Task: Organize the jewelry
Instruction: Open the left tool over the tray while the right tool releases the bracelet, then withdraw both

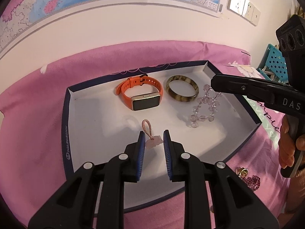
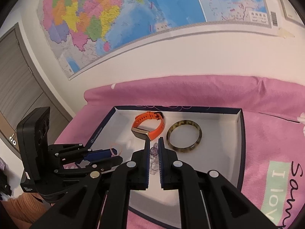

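Blue pads of my left gripper (image 1: 154, 136) pinch the pink charm (image 1: 154, 143), low centre over the box (image 1: 65, 118); lower it gently before letting go. My right gripper (image 2: 153, 148) (clenched) dangles the crystal bracelet (image 1: 205, 106) at centre-right; set it flat.

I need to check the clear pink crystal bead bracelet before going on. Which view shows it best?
Left wrist view: the clear pink crystal bead bracelet hangs nearly whole from the right gripper. In the right wrist view its own fingers hide all but a few beads.
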